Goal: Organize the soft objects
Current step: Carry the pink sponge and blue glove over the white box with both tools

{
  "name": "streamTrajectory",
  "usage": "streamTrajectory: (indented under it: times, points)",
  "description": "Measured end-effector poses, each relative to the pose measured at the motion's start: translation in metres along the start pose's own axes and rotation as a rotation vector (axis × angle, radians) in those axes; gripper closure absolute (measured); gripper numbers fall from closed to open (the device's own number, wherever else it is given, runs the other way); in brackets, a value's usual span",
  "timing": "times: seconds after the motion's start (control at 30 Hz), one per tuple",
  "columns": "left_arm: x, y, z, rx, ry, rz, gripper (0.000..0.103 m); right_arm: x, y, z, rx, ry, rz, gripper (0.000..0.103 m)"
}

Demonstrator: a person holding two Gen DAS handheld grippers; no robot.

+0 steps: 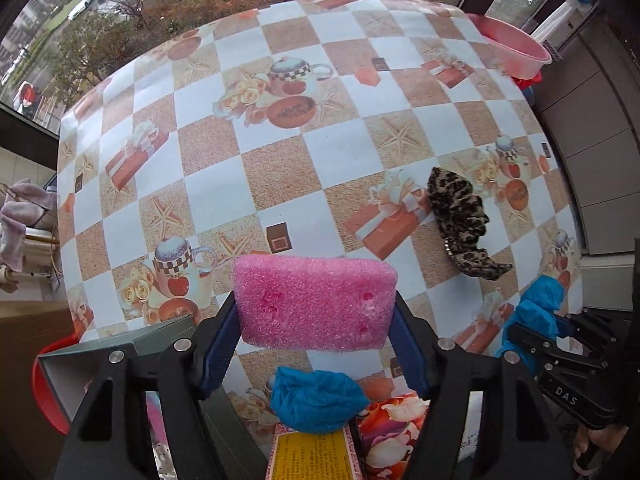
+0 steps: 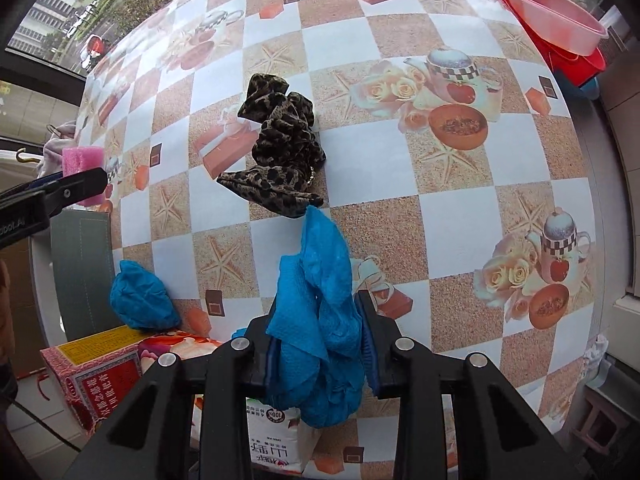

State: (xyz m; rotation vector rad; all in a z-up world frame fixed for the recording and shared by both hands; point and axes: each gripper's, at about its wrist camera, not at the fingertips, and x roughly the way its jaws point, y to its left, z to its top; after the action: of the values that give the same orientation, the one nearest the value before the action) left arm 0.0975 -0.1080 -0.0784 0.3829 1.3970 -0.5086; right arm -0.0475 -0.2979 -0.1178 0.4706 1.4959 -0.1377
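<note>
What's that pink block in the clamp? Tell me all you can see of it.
The pink sponge is a rectangular block of coarse, porous foam with rounded corners and a few small dents on its face. The left hand-held gripper clamps it by its two short ends, holding it level above the checkered tablecloth. Nothing else touches it.

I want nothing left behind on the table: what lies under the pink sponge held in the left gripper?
Below the pink sponge, clamped in the left gripper, lie patterned tablecloth and, nearer the camera, a crumpled blue cloth. The patch directly behind the sponge is covered.
</note>
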Motion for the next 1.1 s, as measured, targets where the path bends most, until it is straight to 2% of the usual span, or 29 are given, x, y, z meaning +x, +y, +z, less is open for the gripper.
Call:
streamTrajectory:
  times: [0.03, 0.17, 0.43, 0.77, 1.1]
  points:
    - [-0.008, -0.008, 0.009, 0.007, -0.013, -0.008, 0.03, -0.002, 0.001, 0.004, 0.006, -0.003, 0.002, 0.069]
    - [-0.034, -0.023, -0.006, 0.036, -0.062, -0.028, 0.03, -0.015, 0.006, -0.008, 0.023, -0.019, 0.004, 0.069]
    - [-0.066, -0.021, -0.039, 0.039, -0.118, -0.054, 0.03, -0.024, 0.02, -0.026, 0.066, -0.049, 0.021, 0.069]
    - [-0.108, 0.02, -0.084, -0.076, -0.198, -0.057, 0.03, -0.055, 0.042, -0.042, 0.069, -0.114, 0.04, 0.069]
    - [-0.122, 0.065, -0.129, -0.198, -0.225, -0.049, 0.03, -0.073, 0.081, -0.052, 0.015, -0.14, 0.052, 0.069]
